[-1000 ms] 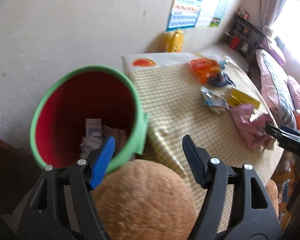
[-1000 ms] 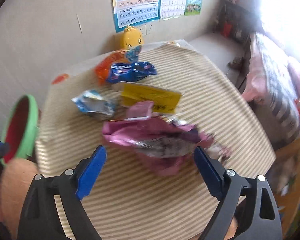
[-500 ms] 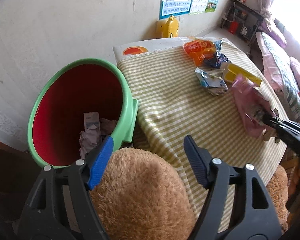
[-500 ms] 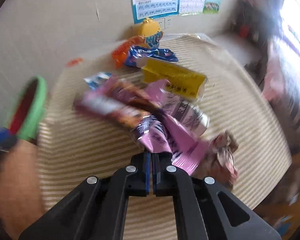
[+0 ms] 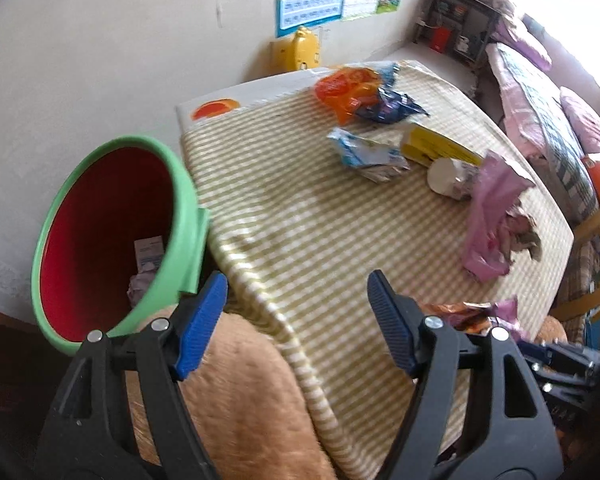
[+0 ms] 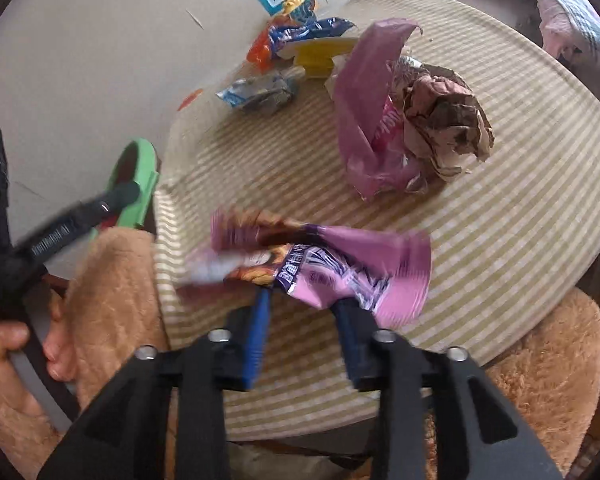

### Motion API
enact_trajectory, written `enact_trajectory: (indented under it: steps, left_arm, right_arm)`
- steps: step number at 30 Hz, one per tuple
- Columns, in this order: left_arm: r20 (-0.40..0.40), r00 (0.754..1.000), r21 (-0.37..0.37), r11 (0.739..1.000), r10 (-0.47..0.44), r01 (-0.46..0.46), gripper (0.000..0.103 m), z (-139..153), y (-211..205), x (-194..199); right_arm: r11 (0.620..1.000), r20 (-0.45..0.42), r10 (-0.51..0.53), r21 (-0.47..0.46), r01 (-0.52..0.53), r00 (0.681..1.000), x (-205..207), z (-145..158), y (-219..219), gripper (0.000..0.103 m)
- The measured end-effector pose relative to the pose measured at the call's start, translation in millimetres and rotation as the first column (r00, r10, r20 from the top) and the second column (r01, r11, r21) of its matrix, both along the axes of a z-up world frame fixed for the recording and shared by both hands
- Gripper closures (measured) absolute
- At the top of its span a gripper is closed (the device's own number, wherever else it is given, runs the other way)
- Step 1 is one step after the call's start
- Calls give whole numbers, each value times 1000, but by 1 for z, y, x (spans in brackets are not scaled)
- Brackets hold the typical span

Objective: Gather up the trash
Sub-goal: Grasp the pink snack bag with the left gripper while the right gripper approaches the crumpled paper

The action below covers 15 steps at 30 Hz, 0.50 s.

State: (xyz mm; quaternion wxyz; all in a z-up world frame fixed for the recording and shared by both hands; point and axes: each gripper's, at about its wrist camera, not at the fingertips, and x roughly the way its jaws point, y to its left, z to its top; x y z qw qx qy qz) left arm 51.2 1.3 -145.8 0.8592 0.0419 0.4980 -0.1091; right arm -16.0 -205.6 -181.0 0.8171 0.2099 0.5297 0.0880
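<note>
we see the right gripper, jaws just reopening, loosely around a purple snack wrapper; the left gripper is spread, empty.

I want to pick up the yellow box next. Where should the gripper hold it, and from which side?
Grip the yellow box across its narrow width, near the middle, coming from above. It lies flat and long on the cloth, with the white cup and blue wrapper close beside it, so a side approach looks crowded.

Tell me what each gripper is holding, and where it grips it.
The left gripper holds nothing. The right gripper, its jaws just opening, has the purple snack wrapper at its near bottom edge; whether the pads still pinch is unclear.
</note>
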Motion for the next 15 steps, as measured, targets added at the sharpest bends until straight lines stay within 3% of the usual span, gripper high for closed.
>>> enact_trajectory:
  steps: [3,6,9,12,14,15]
  left_arm:
    - [-7,1000,-25,1000,0,0,29,1,-5,-6]
    - [-17,999,-49,998,-45,44,29,-1,-15,-11]
    - [15,988,-39,988,-152,152,29,2,-33,-18]
    - [22,957,-35,957,-289,289,23,2,-53,-27]
    - [35,923,-18,923,-384,385,22,4,-68,-37]
    - [36,894,-20,894,-446,447,23,4,-76,-44]
  right_arm:
    - [998,52,-63,21,62,997,-2,13,-16,55]
    - [995,51,-99,21,98,994,-4,14,-33,54]
    - [989,33,-142,33,141,989,-10,9,-48,54]
    - [980,27,-198,32,197,980,-16,7,-67,53]
    - [974,24,-228,26,227,973,-19,6,-78,53]
    - [970,24,-241,24,241,970,-21,6,-83,53]
